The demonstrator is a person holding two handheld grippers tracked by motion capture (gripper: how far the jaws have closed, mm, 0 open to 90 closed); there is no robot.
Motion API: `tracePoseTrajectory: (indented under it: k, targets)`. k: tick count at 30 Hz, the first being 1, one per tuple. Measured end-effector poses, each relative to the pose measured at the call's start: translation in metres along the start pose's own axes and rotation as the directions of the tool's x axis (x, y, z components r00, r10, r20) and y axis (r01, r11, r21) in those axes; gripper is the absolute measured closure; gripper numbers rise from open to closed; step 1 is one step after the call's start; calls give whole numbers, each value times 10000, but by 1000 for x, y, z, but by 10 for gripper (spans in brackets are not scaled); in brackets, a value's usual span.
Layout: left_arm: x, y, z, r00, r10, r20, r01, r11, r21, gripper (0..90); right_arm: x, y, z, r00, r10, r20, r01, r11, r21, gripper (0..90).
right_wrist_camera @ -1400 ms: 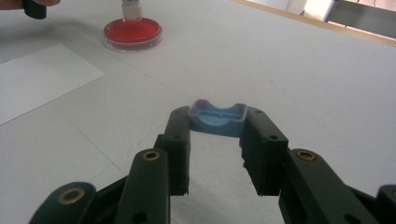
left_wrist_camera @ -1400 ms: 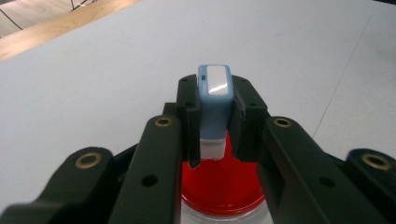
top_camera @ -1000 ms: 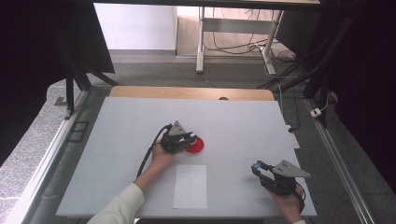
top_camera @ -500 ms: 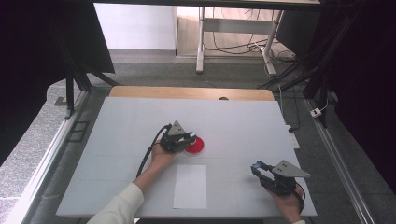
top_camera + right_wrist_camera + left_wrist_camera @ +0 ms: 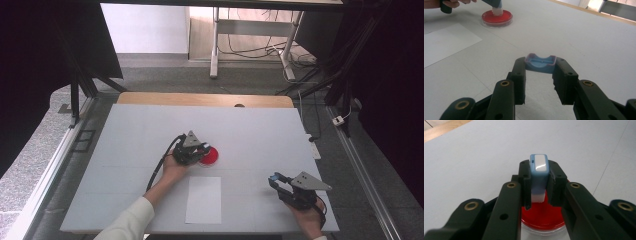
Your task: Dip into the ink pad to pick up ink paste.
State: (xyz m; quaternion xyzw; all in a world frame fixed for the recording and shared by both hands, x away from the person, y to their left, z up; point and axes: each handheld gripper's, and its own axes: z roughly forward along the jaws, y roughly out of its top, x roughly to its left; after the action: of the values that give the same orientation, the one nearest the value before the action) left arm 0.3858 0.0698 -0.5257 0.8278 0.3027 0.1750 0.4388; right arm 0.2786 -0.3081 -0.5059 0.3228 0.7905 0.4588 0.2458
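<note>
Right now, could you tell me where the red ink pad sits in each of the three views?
High view: the red ink pad lies mid-table, just right of the left tool.
Left gripper view: it lies low in the centre, under the blue stamp clamped in that tool.
Right gripper view: top left, stamp resting on it.
Shared landmark: the stamp standing on the pad.

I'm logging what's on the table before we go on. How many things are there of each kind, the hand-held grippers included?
Hand-held grippers: 2, left hand-held gripper and right hand-held gripper
Red ink pad dish: 1
Blue-and-white stamp: 1
Blue stamp cap: 1
White paper sheet: 1
Total: 6
</note>
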Motion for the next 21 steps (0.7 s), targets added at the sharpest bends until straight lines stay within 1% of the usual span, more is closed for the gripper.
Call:
tracePoseTrajectory:
  k: [3,9,14,21]
  targets:
    - [-1,0,0,9999,123,-77,-122,9999,56,756,0,0,0,10000,-10,-11,10,10000,0,637]
    - [-2,1,0,9999,113,-124,-112,9999,128,757,1,0,0,10000,-1,-22,1,10000,-2,637]
    - [-5,2,1,9992,285,-280,-278,9993,246,757,1,0,0,10000,-16,-5,16,10000,21,637]
    - [-3,2,1,9997,175,-186,-171,9996,224,757,2,0,1,10000,-15,-25,15,10000,11,637]
